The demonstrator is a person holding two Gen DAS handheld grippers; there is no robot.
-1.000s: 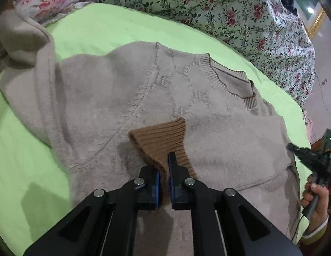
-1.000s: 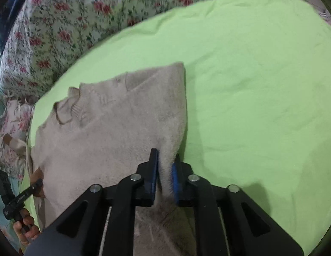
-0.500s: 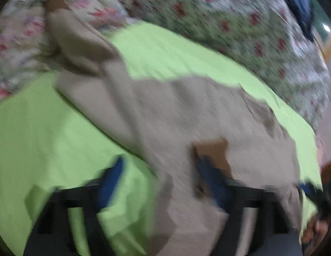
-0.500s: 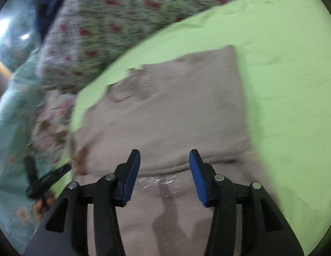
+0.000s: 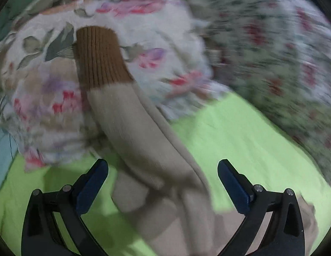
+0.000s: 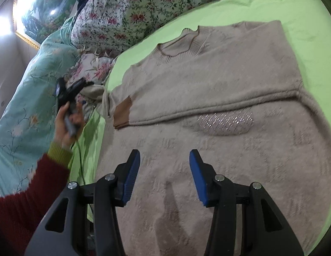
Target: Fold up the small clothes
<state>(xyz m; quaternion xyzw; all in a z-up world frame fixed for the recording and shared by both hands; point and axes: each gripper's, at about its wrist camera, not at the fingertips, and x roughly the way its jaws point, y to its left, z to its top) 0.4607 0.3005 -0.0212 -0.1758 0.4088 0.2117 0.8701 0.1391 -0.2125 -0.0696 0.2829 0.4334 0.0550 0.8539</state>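
Note:
A beige knit sweater lies flat on the green sheet. One sleeve is folded across its chest, and that sleeve's brown cuff lies near the left edge. My right gripper hovers open above the sweater's lower body, holding nothing. In the blurred left wrist view the other sleeve runs up onto a floral pillow and ends in its own brown cuff. My left gripper is above this sleeve with its jaws opening wide. The sleeve lies below the gap and the pads do not touch it.
A floral quilt and a teal quilt are heaped along the far and left sides of the bed. A person's hand in a red sleeve grips the left gripper's handle beside the sweater. Green sheet shows to the right of the sleeve.
My left gripper released the folded sleeve's brown cuff, opened wide and swung over to the other sleeve on the pillow. My right gripper opened, letting go of the sweater's edge, and shifted over its body.

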